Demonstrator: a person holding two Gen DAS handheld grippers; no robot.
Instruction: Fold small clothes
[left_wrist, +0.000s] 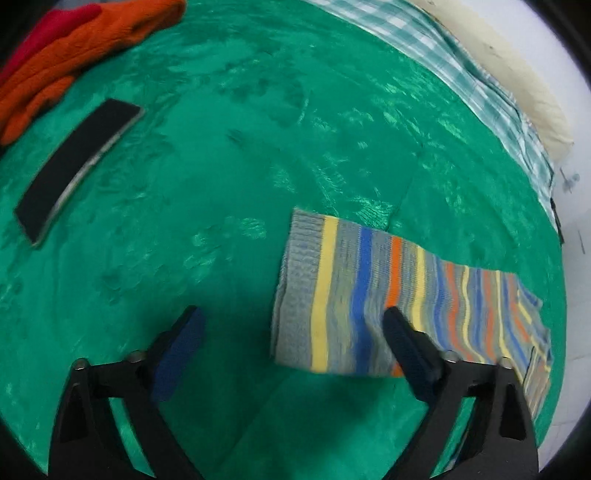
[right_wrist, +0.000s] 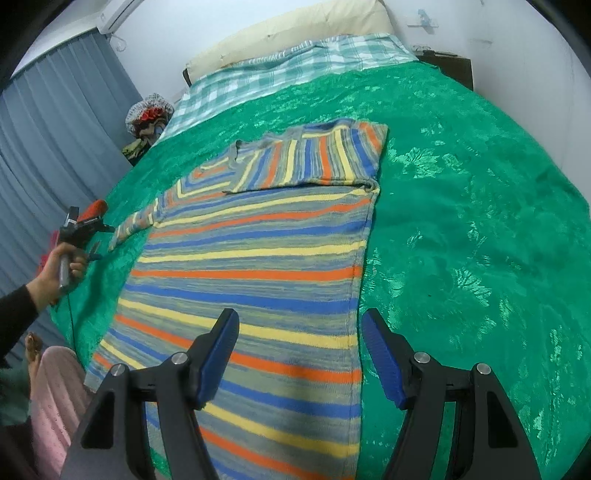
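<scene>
Left wrist view: my left gripper (left_wrist: 291, 325) stands wide, nothing clasped; the striped sweater (left_wrist: 369, 295) sleeve cuff lies flat on the green bedspread (left_wrist: 221, 166), apparently under one fingertip, though blurred.

Right wrist view: my right gripper (right_wrist: 300, 339) hovers parted, empty, over the sweater's folded right edge.
</scene>
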